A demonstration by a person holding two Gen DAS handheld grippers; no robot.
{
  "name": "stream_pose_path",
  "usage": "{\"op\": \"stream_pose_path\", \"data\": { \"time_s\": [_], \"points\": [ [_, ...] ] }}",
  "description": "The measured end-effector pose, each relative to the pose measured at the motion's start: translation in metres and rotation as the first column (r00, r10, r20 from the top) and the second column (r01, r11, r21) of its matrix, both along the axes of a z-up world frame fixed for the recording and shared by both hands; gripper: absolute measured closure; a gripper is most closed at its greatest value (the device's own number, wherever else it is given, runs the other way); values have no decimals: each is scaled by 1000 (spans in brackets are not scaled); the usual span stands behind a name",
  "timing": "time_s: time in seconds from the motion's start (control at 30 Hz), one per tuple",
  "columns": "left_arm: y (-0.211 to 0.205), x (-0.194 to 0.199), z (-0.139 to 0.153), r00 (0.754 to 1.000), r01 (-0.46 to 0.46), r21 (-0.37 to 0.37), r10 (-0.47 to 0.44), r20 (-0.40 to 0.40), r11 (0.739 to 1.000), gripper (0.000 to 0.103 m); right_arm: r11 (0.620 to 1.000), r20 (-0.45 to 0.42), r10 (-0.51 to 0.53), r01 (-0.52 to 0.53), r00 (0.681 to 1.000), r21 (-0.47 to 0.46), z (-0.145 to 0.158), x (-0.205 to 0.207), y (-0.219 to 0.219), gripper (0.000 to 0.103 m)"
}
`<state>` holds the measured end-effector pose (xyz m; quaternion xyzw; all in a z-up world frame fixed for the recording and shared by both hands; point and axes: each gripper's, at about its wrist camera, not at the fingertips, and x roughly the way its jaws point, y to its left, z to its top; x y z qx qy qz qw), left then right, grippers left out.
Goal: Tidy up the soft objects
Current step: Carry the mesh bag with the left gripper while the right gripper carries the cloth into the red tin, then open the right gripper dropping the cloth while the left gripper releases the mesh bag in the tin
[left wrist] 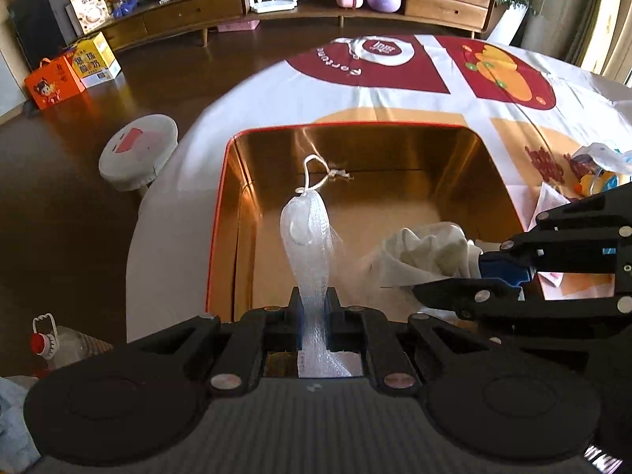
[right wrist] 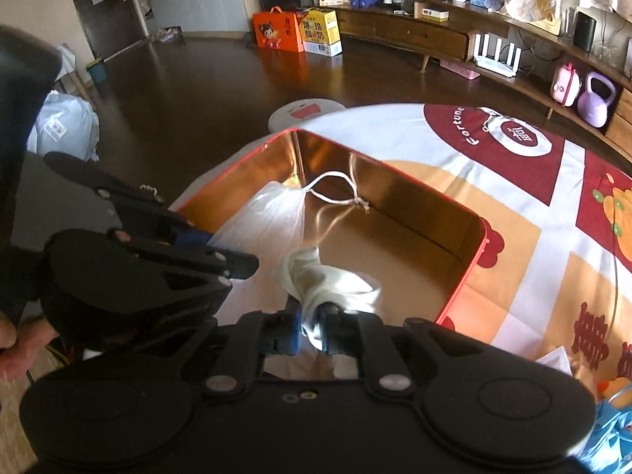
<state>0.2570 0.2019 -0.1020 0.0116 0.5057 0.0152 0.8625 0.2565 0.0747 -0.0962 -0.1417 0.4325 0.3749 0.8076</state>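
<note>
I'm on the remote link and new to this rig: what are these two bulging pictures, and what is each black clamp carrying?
Each picture comes from a fisheye camera on a hand-held two-finger clamp, looking along its fingers. In the left wrist view, the left gripper is shut on a white mesh pouch with a cord loop. In the right wrist view, the right gripper pinches a bunched white cloth. Both hang over an open gold-lined tin on a patterned tablecloth.

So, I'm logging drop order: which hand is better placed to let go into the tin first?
Probably right. The right gripper holds the white cloth low inside the gold tin, while the left gripper holds its mesh pouch sticking up higher.
</note>
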Motion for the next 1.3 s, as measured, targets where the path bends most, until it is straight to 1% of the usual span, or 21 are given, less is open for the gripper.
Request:
{"op": "stream_pose_path", "data": {
  "time_s": [0.13,0.3,0.53,0.7,0.8,0.93,1.03,1.07,1.23,1.3],
  "points": [
    [1,3,-5,1000,-9,-6,9,-15,1000,93,1000,-11,-10,10,1000,-21,-6,2,-1,88],
    [2,2,-5,1000,-19,-15,19,-18,1000,93,1000,-12,-20,20,1000,-24,-6,6,-3,86],
    [4,1,-3,999,-35,-34,34,-26,999,93,999,1,-17,17,1000,-36,0,7,-6,75],
    [4,-3,-1,999,-42,-33,42,-24,999,91,999,14,-24,25,1000,-44,5,4,-11,70],
    [4,-5,2,999,-46,-28,46,-20,999,88,999,15,-28,29,999,-38,10,2,-14,65],
    [2,-8,5,999,-49,-16,49,-14,999,87,999,28,-27,28,999,-32,16,-3,-19,57],
    [1,-11,8,998,-54,-5,54,-8,999,87,999,30,-29,30,999,-22,20,-5,-23,53],
    [1,-12,9,998,-56,-2,56,-5,998,87,999,31,-30,31,999,-17,22,-6,-24,52],
    [1,-19,16,998,-62,4,62,12,998,87,999,33,-37,36,999,18,33,-12,-33,42],
    [1,-22,19,998,-67,9,67,20,998,87,999,33,-37,36,999,33,37,-14,-37,40]
  ]
}}
